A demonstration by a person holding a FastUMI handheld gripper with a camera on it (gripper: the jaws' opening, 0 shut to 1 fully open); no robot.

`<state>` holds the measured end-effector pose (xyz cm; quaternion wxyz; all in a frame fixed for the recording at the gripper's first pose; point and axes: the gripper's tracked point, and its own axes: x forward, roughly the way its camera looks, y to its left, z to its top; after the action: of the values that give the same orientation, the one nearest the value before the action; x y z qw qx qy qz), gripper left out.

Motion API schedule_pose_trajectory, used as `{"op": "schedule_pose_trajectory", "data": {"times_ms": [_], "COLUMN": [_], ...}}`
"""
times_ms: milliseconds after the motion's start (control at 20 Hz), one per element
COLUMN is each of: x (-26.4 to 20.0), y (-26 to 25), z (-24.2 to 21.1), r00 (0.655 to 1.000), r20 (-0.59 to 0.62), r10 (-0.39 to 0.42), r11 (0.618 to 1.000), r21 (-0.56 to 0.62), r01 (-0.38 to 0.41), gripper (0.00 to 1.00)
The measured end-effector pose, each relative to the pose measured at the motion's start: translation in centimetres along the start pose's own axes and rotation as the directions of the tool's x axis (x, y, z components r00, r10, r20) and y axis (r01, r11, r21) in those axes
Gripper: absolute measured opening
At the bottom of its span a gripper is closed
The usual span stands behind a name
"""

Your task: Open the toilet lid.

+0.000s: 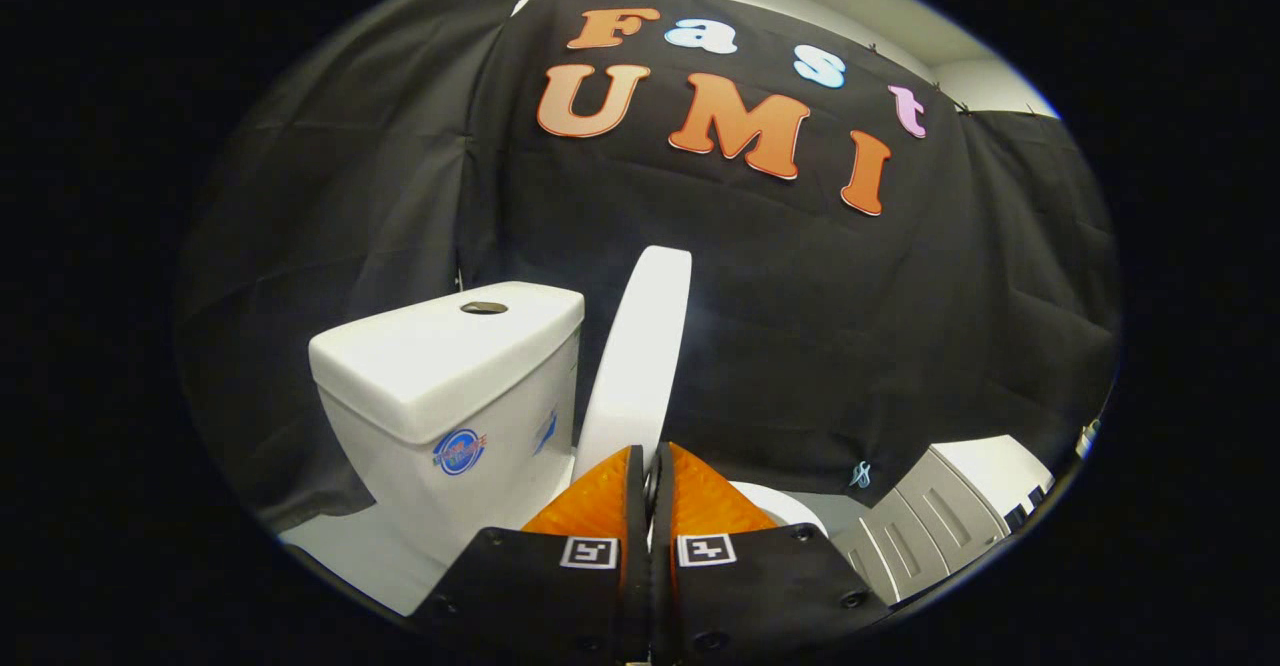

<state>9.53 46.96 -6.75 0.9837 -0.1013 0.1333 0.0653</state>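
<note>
The cistern (450, 366) is seen ahead and to the left of the fingers, a white tank with a round flush button (484, 307) on its top and a coloured sticker (458, 451) on its side. Just right of it the lid (640, 346) is raised nearly upright, seen edge-on, its upper end leaning toward the cistern but, as far as can be told, not yet resting against it. A curve of white, taken to be the seat (790, 506), is glimpsed low down, just right of the fingers.

The gripper (650, 466) is held directly below the lid's lower part, its orange fingers (600, 501) brought together with only a thin slit left between them. Whether the lid's edge is pinched in that slit cannot be told; nothing is plainly seen between the pads.

The task is judged almost done. For the remaining step, the lid should be eased back the last little way until it is borne by the cistern, and pushed gently, so that it is not knocked against the porcelain or allowed to rebound forward. If the edge is held, it should be released only once the lid is judged past its balance point; the fingers should then be drawn straight back.

To the right, a grey panelled cabinet (940, 526) stands well apart from the lid and is not in the way. The cistern is the one thing close enough to be struck. The pale floor (350, 556) is seen beneath the cistern.
</note>
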Motion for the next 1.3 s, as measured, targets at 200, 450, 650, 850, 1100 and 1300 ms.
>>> {"op": "schedule_pose_trajectory", "data": {"times_ms": [200, 450, 650, 850, 1100, 1300], "x": [0.2, 0.4, 0.3, 0.5, 0.5, 0.6], "y": [1.8, 3.4, 5.2, 6.5, 7.4, 7.3], "z": [0.4, 0.7, 0.9, 0.8, 1.1, 0.9], "r00": [1.000, 0.999, 0.998, 0.998, 0.999, 0.999], "r20": [0.006, 0.011, 0.018, 0.024, 0.033, 0.034], "r10": [0.023, 0.036, 0.060, 0.059, 0.036, -0.003], "r11": [1.000, 0.999, 0.998, 0.998, 0.996, 0.995], "r21": [-0.004, -0.003, -0.021, -0.039, -0.087, -0.096], "r01": [-0.023, -0.036, -0.059, -0.058, -0.033, 0.007], "gripper": [0.08, 0.08, 0.08, 0.08, 0.08, 0.09]}}
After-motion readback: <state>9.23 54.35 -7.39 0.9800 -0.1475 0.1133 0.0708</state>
